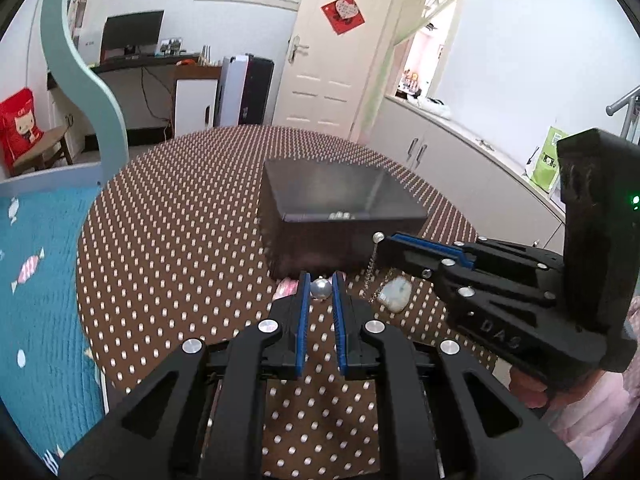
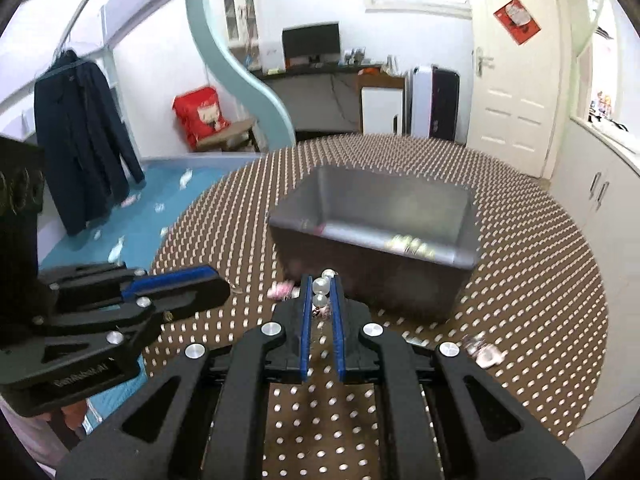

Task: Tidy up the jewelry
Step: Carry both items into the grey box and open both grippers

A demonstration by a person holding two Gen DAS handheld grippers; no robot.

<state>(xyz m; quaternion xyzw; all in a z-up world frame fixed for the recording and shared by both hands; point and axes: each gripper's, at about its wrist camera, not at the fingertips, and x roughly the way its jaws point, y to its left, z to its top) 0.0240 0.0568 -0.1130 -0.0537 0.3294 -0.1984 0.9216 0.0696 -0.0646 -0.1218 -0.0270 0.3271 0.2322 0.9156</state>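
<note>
Left gripper [image 1: 321, 288]: blue pads closed on a silver bead [image 1: 321, 289], raised over the dotted cloth [image 1: 168, 248]. Ahead of it, just beyond the tips: grey box [image 1: 344, 220], open-topped, small beads inside.

Right gripper [image 2: 321, 294]: clamped on a string of clear beads [image 2: 321, 286], which shows at the tips; chain [image 1: 371, 266] hangs below the tips in the left view. Under that chain, on the cloth: pale pendant [image 1: 395, 296]. To its right, on the cloth: a blurred trinket [image 2: 486, 354].

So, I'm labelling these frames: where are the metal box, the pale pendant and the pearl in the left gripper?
metal box [image 1: 320, 240], left wrist view, near wall
pale pendant [image 1: 395, 295], left wrist view, centre
pearl [image 1: 321, 289], left wrist view, centre
</note>
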